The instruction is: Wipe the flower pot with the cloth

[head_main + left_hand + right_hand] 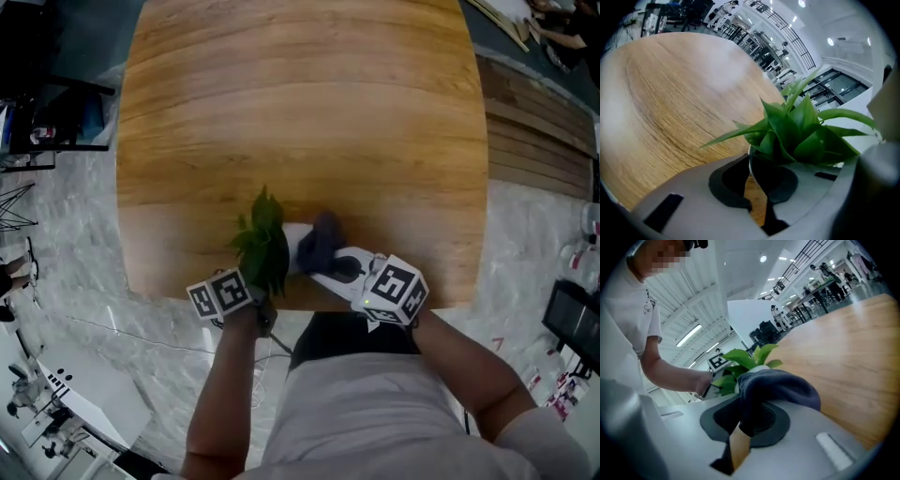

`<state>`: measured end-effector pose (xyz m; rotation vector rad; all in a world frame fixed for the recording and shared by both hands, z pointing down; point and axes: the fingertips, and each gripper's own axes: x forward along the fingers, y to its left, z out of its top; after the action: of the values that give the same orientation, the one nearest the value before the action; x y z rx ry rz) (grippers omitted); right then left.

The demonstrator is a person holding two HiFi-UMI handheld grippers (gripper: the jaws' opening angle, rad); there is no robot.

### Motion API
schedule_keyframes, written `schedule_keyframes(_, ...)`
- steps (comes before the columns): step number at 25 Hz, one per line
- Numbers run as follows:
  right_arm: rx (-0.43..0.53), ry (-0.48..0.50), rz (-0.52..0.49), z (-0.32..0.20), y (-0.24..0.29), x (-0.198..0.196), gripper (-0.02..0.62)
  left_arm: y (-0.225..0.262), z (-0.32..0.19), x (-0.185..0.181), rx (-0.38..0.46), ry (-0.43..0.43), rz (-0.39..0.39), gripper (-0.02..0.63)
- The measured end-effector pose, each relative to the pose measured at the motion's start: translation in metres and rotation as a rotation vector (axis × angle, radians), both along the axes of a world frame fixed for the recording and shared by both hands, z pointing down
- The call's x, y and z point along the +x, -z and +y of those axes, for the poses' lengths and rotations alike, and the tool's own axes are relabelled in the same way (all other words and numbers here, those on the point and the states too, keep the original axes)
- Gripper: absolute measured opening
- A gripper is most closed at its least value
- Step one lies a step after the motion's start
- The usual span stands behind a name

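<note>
Left gripper [752, 180] is pinched on the rim of the flower pot [296, 239], plant [797, 131] leaves right above the jaws. Right gripper [740, 423] is clamped on the dark cloth [783, 385], which bunches vs the pot's side, opposite the left grip. Table [300, 112] edge is just beside the pot on my side. To wipe well I'd hold the left pinch firm so the pot can't tip or skid off, sweep the cloth round the wall w/ light even pressure, & stay below the leaves
</note>
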<state>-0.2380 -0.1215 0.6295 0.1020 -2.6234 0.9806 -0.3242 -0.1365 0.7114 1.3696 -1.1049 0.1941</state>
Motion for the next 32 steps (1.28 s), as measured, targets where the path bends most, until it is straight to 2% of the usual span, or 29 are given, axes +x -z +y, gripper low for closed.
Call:
schedule_keyframes(3, -0.043, -0.087, 0.065, -0.015, -0.031, 0.03, 0.032, 0.001, -0.003, 0.001, 0.003, 0.001, 0.0, 0.025)
schedule_keyframes(5, -0.041, -0.099, 0.088, -0.018, -0.035, 0.032, 0.032, 0.002, -0.005, 0.0, 0.004, -0.003, -0.004, 0.023)
schedule_keyframes(8, -0.01, -0.04, 0.05, -0.005, -0.013, 0.008, 0.032, 0.002, -0.006, -0.002, -0.007, 0.007, -0.006, 0.023)
schedule_keyframes(12, 0.064, 0.112, -0.051, 0.028, 0.029, -0.041, 0.032, 0.004, -0.004, 0.001, -0.023, 0.02, 0.002, 0.023)
schedule_keyframes(15, 0.077, 0.164, -0.067, 0.043, 0.031, -0.05, 0.032, 0.002, 0.0, 0.002, -0.034, 0.023, 0.007, 0.023)
schedule_keyframes(17, 0.058, 0.163, -0.035, 0.043, 0.013, -0.037, 0.032, 0.001, 0.0, 0.002, -0.034, 0.022, 0.014, 0.023)
schedule_keyframes(21, 0.008, 0.128, 0.133, 0.035, -0.051, 0.01, 0.032, 0.002, -0.005, 0.004, -0.02, 0.009, 0.016, 0.023)
schedule_keyframes(23, -0.008, 0.114, 0.169, 0.032, -0.061, 0.016, 0.032, 0.003, -0.006, 0.005, -0.013, -0.008, 0.001, 0.023)
schedule_keyframes(25, 0.0, 0.128, 0.128, 0.035, -0.043, 0.003, 0.032, 0.003, -0.006, 0.004, -0.009, -0.035, -0.028, 0.025)
schedule_keyframes(29, 0.039, 0.142, -0.09, 0.034, 0.034, -0.033, 0.032, 0.006, -0.007, 0.005, 0.01, -0.094, -0.07, 0.026)
schedule_keyframes(32, 0.02, 0.093, -0.126, 0.02, 0.037, -0.027, 0.032, 0.009, -0.01, 0.004, 0.036, -0.131, -0.119, 0.026)
